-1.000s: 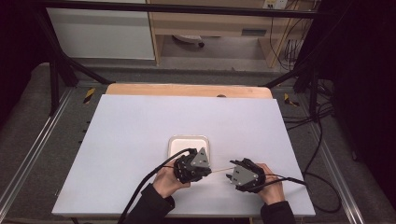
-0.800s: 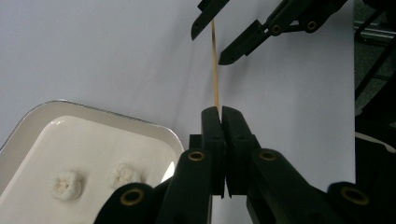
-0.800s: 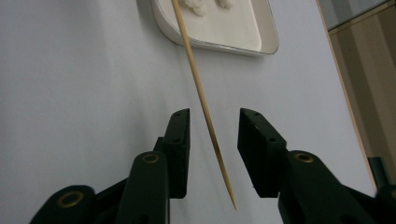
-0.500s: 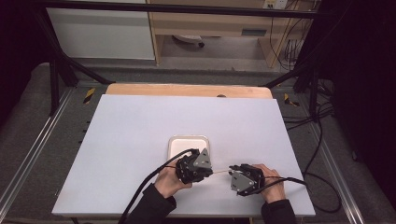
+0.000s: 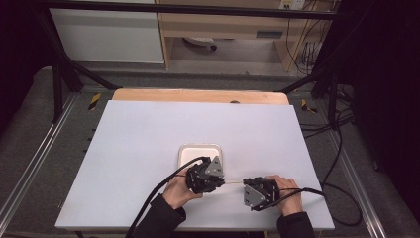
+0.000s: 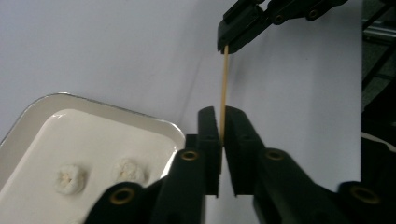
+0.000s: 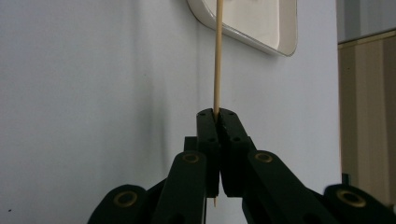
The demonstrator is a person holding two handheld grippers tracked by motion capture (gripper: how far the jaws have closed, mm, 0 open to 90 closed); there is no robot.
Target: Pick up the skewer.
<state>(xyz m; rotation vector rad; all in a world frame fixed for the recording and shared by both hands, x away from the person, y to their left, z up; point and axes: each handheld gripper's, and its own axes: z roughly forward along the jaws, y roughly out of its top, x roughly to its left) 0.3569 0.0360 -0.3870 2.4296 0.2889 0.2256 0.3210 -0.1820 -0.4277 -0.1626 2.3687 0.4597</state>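
Thin wooden skewer (image 6: pixel 224 79), glossy white tray (image 6: pixel 140 122) (smooth), matt table (image 5: pixel 148 129)

Person is wearing dark long sleeves (image 5: pixel 161 218). Both black two-jaw grippers, left (image 5: pixel 225 182) and right (image 5: pixel 241 185), are carrying grey triangular top plates, brass-coloured pivot screws, black cables trailing toward 6 o'clock.
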